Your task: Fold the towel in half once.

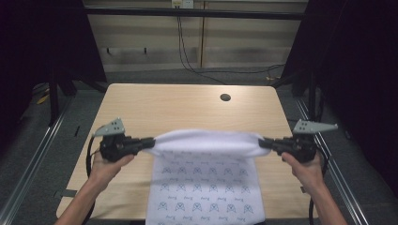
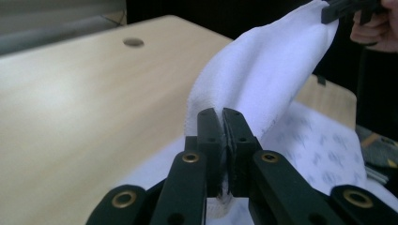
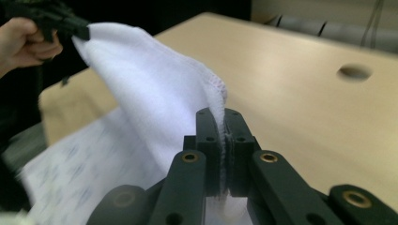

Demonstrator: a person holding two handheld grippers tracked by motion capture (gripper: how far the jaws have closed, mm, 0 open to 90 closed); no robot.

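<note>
Towel (image 1: pixel 206 143), soft, light and limp, sags across the frame's lower middle over the table (image 1: pixel 155 103), so keep your left gripper (image 1: pixel 149 143) and right gripper (image 1: pixel 261 142) clamped on its corners.

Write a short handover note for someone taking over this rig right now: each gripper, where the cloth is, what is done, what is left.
Left gripper: shut on one corner of the white cloth.
Right gripper: shut on the opposite corner.
Cloth: its far edge is lifted and stretched between the grippers above the table; the printed part lies flat on the near side and reaches the front edge.
Done: both corners gripped, edge raised.
Left: probably carrying that edge over to fold or spread the cloth, then letting go. Keep both grips closed until it is laid down.
</note>
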